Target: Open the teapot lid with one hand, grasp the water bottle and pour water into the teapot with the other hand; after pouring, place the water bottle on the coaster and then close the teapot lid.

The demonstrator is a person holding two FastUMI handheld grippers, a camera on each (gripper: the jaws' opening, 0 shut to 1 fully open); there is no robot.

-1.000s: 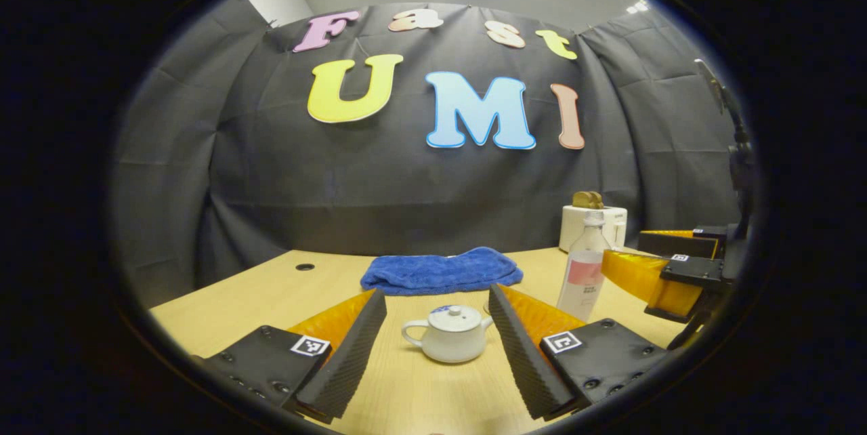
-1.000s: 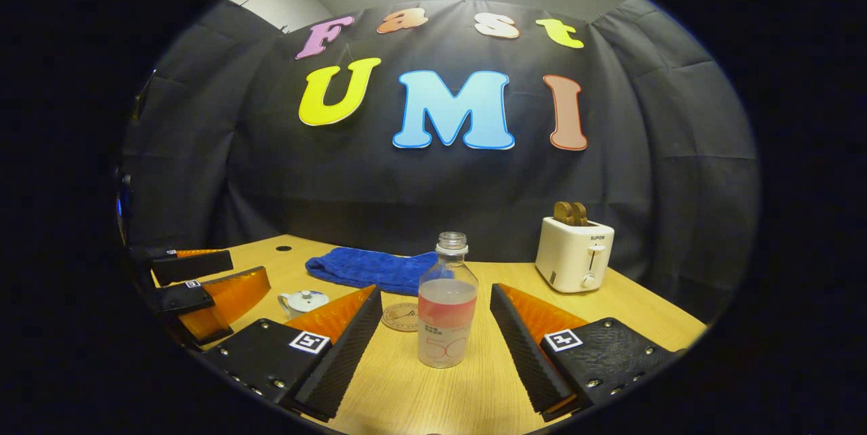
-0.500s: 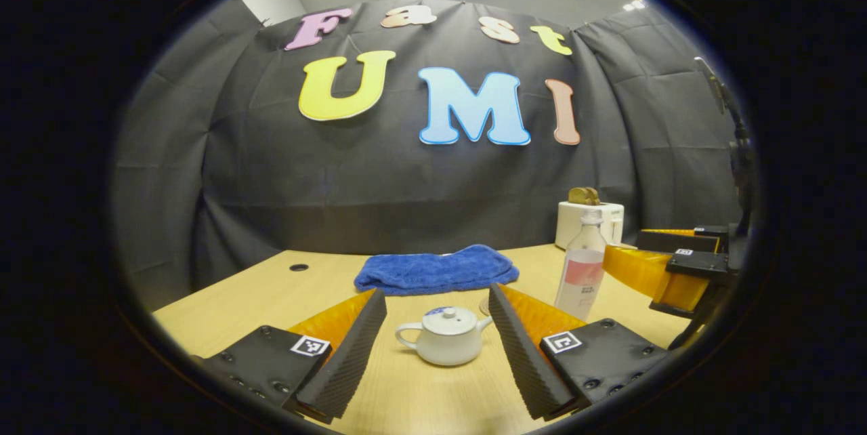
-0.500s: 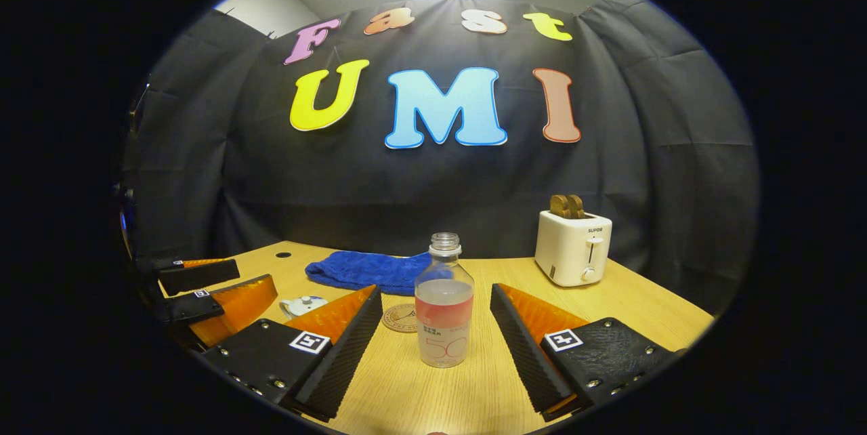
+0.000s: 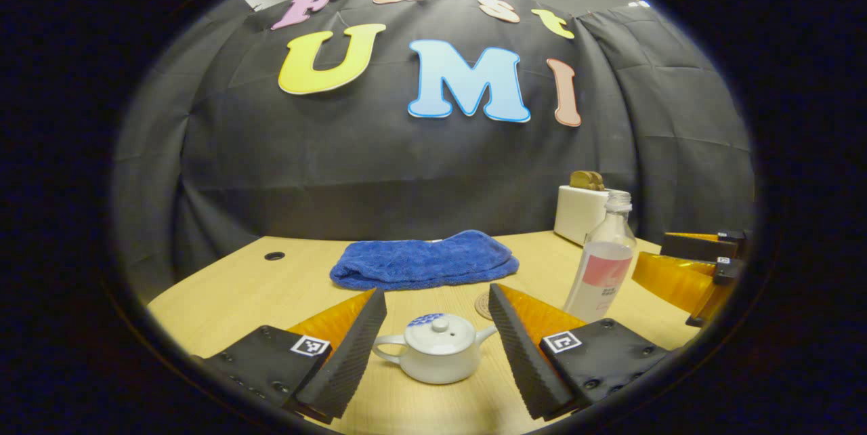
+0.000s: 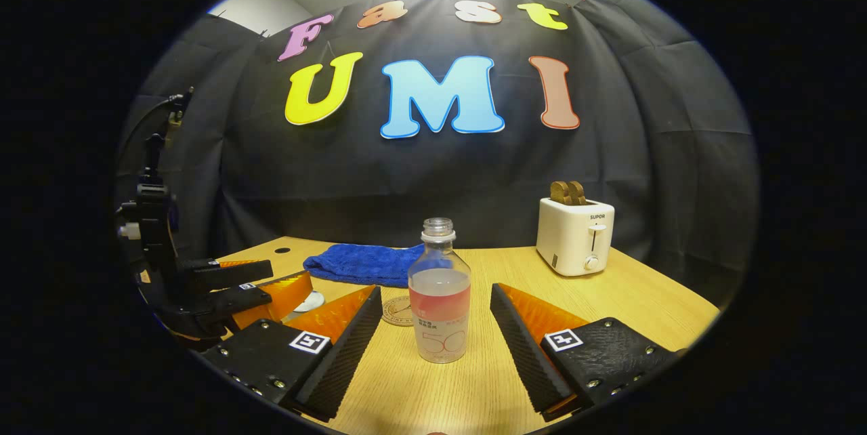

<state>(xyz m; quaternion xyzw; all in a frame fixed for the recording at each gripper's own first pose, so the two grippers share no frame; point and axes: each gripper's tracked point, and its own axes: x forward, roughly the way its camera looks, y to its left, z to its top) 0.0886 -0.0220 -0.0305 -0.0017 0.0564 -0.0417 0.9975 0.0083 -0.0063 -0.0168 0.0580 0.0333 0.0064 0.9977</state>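
Left gripper (image 5: 437, 347) sits wide open, nothing held, its two fingers flanking the white teapot (image 5: 433, 357) with a gap on both sides, and the lid (image 5: 439, 333) is on the pot, knob up. The teapot stands upright on the bench (image 5: 237, 293), spout toward the right finger, handle toward the left one. Just behind the spout, a sliver of the round coaster (image 5: 482, 305) peeks out past the right finger. Over on the other side, the right gripper (image 6: 437, 354) is spread wide too, gripping nothing, with the water bottle (image 6: 440, 299) standing upright between its fingers and clear of both. The bottle has no cap and holds liquid to about half. The coaster lies just behind the bottle to its left, flat on the bench. Farther back from the bottle, a folded blue towel (image 6: 362, 263) lies near the wall, and a white toaster (image 6: 574, 235) stands off to the bottle's right, well apart.
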